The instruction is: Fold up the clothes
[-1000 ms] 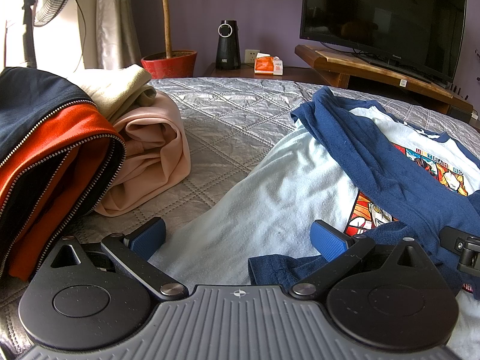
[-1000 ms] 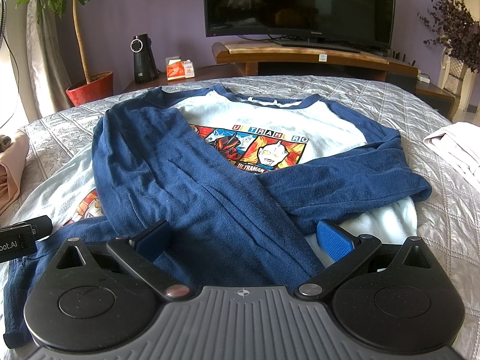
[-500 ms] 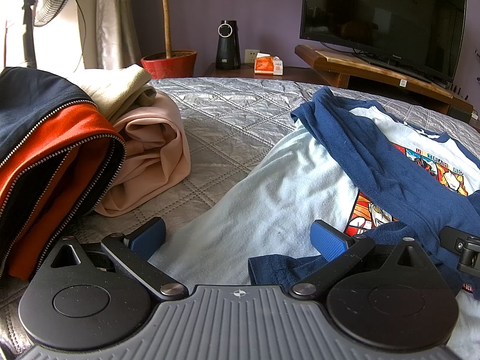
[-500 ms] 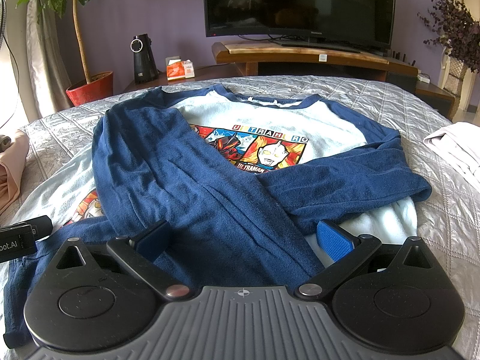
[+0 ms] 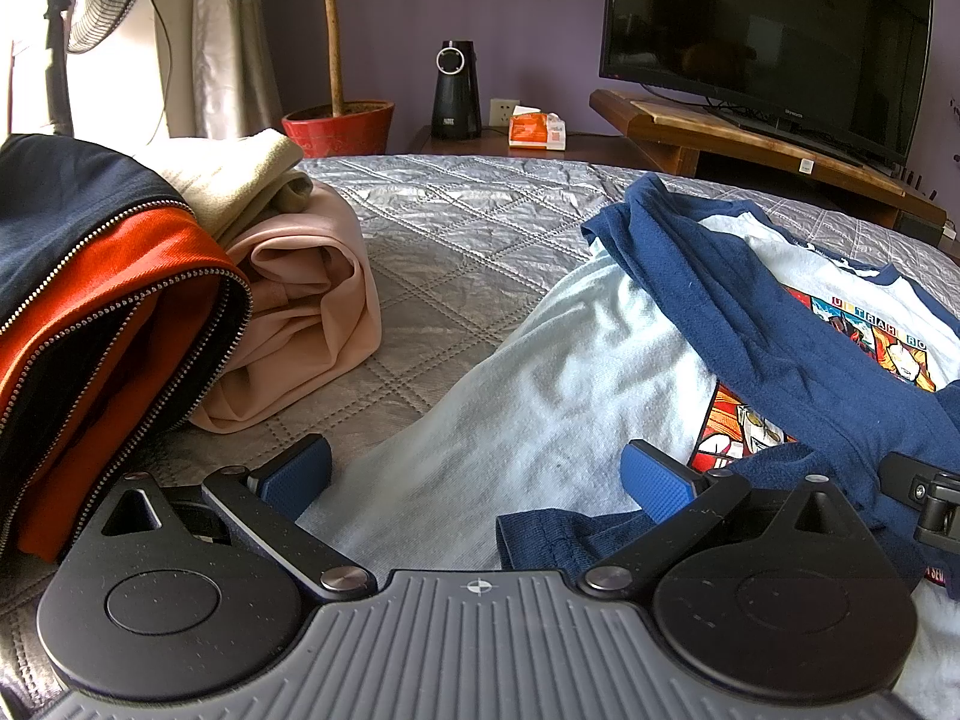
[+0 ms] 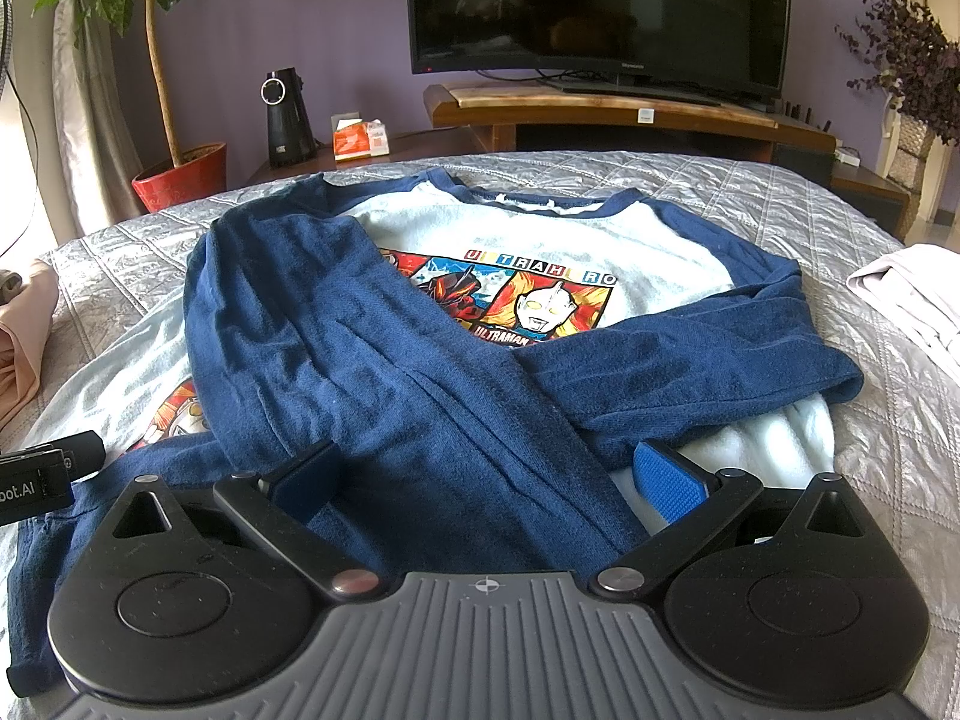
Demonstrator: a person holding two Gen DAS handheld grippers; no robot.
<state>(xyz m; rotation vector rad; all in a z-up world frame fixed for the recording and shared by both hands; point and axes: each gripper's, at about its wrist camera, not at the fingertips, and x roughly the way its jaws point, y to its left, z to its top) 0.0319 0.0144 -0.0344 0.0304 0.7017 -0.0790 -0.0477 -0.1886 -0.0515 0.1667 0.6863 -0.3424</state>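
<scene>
A white shirt with navy sleeves and a cartoon print [image 6: 540, 300] lies flat on the grey quilted bed [image 6: 750, 192]. Both navy sleeves [image 6: 372, 372] are folded across its front. It also shows in the left wrist view [image 5: 540, 396]. My left gripper [image 5: 474, 468] is open and empty over the shirt's near left hem. My right gripper [image 6: 486, 474] is open and empty over the crossed sleeves near the hem. The tip of the left gripper [image 6: 42, 474] shows at the left edge of the right wrist view.
A navy and orange zip jacket [image 5: 90, 312] and folded pink and beige clothes [image 5: 300, 288] lie at the left. A folded white garment [image 6: 912, 294] lies at the right. A TV on a wooden stand [image 6: 600, 102], a potted plant [image 6: 180, 174] and a fan [image 5: 96, 0] stand beyond the bed.
</scene>
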